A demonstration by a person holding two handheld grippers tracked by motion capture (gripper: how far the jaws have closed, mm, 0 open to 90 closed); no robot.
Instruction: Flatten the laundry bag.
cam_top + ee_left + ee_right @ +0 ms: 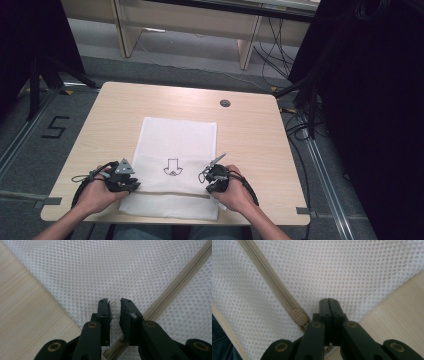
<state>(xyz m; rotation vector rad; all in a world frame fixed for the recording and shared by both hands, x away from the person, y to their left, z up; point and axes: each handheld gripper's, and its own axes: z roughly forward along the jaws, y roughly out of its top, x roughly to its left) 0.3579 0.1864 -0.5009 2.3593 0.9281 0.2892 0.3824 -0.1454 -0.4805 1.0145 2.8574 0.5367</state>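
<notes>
A white mesh laundry bag (176, 140) with a black arrow print (173, 167) lies flat on the wooden table (250, 135), its beige zipper (172, 290) running across the near end. My left gripper (131, 186) rests on the bag's near-left part; in the left gripper view its tips (115, 301) stand a narrow gap apart over the mesh, just beside the zipper. My right gripper (212, 187) sits at the bag's near-right edge. Its jaws (328, 300) are pressed together over the mesh, with the zipper slider (298, 316) just to their left.
A round cable hole (225, 103) is in the table's far right area. Bare wood lies on both sides of the bag. Beyond the table stand desk legs (246, 47), with black cables (300, 125) to the right. A "5" (54, 127) marks the floor at left.
</notes>
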